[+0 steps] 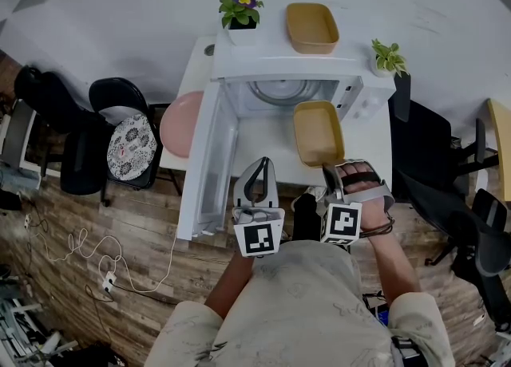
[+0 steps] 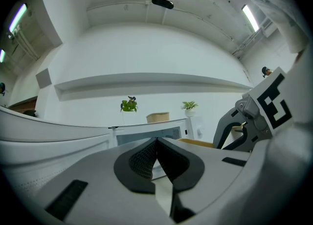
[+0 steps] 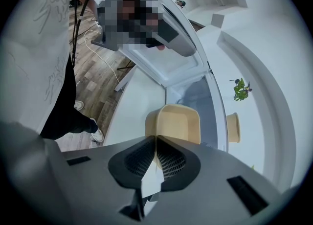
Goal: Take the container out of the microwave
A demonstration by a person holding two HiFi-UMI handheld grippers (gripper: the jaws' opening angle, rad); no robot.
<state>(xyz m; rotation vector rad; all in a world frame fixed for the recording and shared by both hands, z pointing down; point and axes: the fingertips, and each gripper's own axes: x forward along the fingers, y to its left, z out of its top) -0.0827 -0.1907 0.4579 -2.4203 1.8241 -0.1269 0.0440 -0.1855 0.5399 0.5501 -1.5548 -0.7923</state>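
Right tool [image 1: 329,171] pinches the near rim of the tan container [image 1: 318,132], which sits on the desk [image 1: 267,138] before the open microwave [image 1: 263,66]. Left tool [image 1: 262,164] is closed and empty.

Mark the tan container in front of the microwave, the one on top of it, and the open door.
Front container [image 1: 318,130]: head view, its inside floor.
Top container [image 1: 311,26]: head view, its inside floor.
Microwave door [image 1: 214,162]: head view, inner face.

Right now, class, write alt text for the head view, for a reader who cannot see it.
The right gripper grips the near rim of a tan rectangular container just outside the open white microwave. The left gripper beside it is shut and empty.
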